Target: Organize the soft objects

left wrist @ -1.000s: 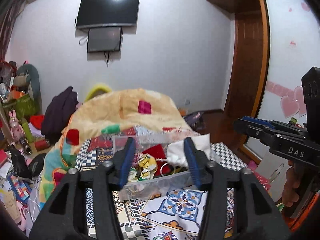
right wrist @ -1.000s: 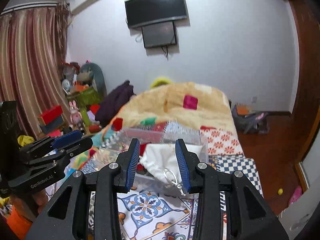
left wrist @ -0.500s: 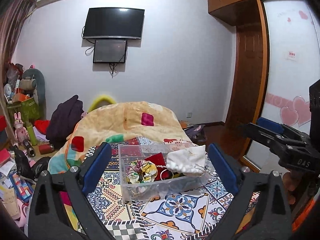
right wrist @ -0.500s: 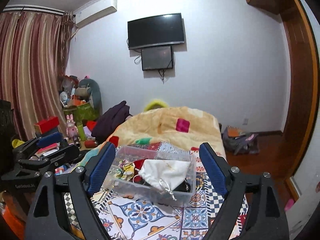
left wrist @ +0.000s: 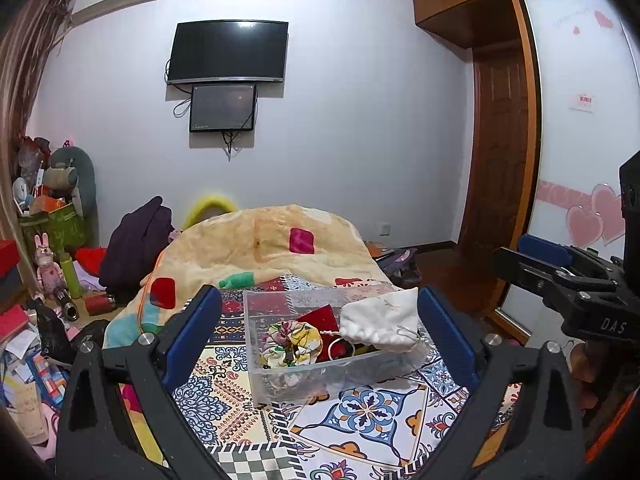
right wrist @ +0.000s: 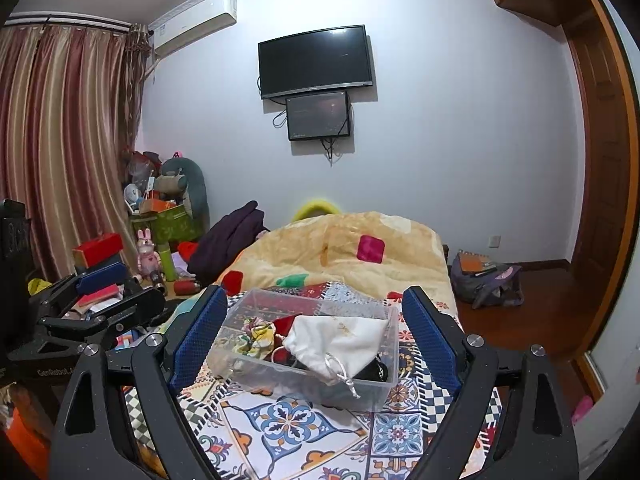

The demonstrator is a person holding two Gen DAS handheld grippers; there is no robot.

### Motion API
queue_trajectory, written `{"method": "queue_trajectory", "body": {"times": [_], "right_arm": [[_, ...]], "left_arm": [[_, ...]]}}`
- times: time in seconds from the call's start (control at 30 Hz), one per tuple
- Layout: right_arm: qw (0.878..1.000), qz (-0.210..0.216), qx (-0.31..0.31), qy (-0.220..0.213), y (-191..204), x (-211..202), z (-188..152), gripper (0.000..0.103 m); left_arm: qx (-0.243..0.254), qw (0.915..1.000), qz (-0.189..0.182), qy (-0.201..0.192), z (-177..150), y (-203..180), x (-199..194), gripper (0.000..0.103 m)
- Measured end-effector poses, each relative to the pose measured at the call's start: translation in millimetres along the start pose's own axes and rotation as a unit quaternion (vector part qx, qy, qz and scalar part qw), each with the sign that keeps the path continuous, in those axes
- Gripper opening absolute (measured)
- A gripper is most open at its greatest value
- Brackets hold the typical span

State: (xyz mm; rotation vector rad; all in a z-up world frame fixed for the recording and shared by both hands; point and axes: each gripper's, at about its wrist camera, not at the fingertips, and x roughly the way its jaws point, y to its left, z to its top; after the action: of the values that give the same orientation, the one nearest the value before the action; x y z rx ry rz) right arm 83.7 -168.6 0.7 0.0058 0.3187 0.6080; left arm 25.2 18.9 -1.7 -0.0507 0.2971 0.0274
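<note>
Both grippers, left (left wrist: 319, 322) and right (right wrist: 315, 322), wide open, empty.

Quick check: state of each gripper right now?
Left gripper: open wide, holding nothing.
Right gripper: open wide, holding nothing.

On the patterned bedspread (right wrist: 280, 420) sits a plastic bin (right wrist: 384, 376); inside, a drawstring pouch (right wrist: 340, 340) lies at 3 o'clock of a scrunchie (right wrist: 258, 334) (touching, apparently). A heaped quilt (right wrist: 340, 248) lies behind, at 12 o'clock.
</note>
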Motion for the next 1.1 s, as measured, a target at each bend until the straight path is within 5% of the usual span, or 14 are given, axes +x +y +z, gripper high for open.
{"method": "queue_trajectory", "body": {"times": [0.77,1.1], "right_arm": [[1.000,0.003,0.005,-0.005,1.1,-6.3,-0.3,0.089],[1.000,0.003,0.009,-0.012,-0.6,-8.5,1.3,0.100]], "left_arm": [[0.011,0.9999,-0.002,-0.006,1.0,-7.8,-2.3,0.102],[0.011,0.9999,-0.003,-0.006,1.9,-9.2,-2.2,0.102]]}}
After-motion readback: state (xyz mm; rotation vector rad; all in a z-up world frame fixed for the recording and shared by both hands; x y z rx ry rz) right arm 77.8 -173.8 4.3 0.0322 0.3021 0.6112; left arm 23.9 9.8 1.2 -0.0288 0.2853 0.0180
